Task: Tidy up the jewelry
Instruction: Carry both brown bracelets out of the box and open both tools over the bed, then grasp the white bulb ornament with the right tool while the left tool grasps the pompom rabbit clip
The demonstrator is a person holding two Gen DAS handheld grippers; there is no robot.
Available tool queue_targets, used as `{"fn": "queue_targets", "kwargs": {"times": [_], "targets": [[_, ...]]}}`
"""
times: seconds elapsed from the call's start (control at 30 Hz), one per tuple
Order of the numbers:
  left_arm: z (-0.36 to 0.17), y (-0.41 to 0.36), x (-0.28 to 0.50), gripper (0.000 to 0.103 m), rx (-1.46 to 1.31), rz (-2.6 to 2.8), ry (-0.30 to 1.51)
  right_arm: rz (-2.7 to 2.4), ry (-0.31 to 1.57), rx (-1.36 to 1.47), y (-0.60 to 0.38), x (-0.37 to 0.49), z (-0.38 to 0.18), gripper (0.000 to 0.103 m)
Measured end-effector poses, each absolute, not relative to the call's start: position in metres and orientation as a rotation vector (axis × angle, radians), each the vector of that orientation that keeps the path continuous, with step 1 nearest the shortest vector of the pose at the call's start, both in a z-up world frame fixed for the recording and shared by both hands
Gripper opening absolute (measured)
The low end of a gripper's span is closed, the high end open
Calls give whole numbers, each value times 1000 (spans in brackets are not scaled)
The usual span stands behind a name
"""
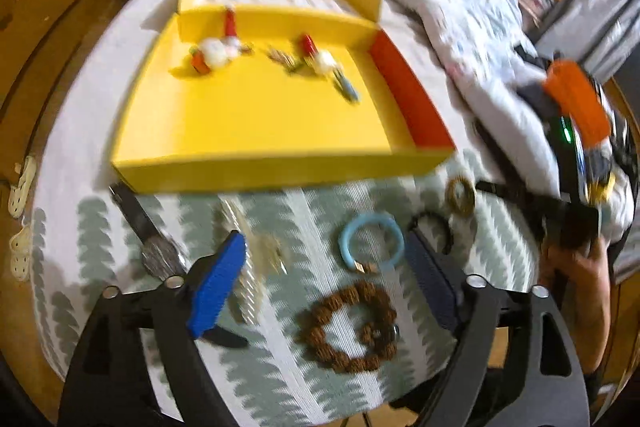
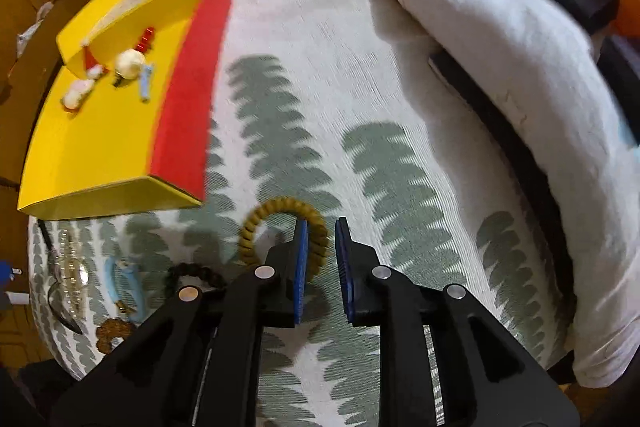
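Note:
A yellow box [image 1: 248,131] with a red side lies on the patterned bedspread and holds small hair clips [image 1: 216,53]. In front of it lie a watch [image 1: 160,255], a silver chain [image 1: 248,259], a light blue bangle [image 1: 370,241], a brown bead bracelet [image 1: 352,327], a black band [image 1: 434,227] and a mustard coil hair tie [image 1: 460,195]. My left gripper [image 1: 324,291] is open above the blue bangle and bead bracelet. My right gripper [image 2: 322,267] is open just over the mustard hair tie [image 2: 264,223], its left finger inside the ring. The yellow box also shows in the right wrist view [image 2: 100,147].
A rumpled white duvet [image 2: 500,67] lies along the right of the bed, with a dark strap [image 2: 500,131] beside it. The bed's edge drops to a wooden floor [image 1: 24,107] on the left, with slippers there. The other gripper's orange body [image 1: 576,103] is at far right.

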State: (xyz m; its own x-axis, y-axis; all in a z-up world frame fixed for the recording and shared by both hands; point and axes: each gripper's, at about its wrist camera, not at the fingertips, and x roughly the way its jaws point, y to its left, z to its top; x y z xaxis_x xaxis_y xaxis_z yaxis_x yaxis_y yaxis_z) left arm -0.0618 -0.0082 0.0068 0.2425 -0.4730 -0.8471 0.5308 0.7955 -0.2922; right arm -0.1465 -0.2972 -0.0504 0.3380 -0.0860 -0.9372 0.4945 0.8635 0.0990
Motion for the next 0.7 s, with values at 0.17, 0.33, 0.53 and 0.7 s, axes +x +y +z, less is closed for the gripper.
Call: {"fn": "queue_targets", "kwargs": {"times": [0.17, 0.33, 0.53, 0.7], "targets": [[13, 6, -9, 87, -53, -642, 1158, -393, 1090, 312, -278, -136, -20, 57], [9, 4, 51, 87, -86, -584, 1171, -318, 949, 280, -256, -109, 10, 59], [-11, -6, 97, 87, -108, -573, 1208, -168, 901, 276, -228, -51, 19, 59], [-27, -23, 122, 87, -78, -549, 1231, -97, 928, 279, -208, -3, 4, 59]]}}
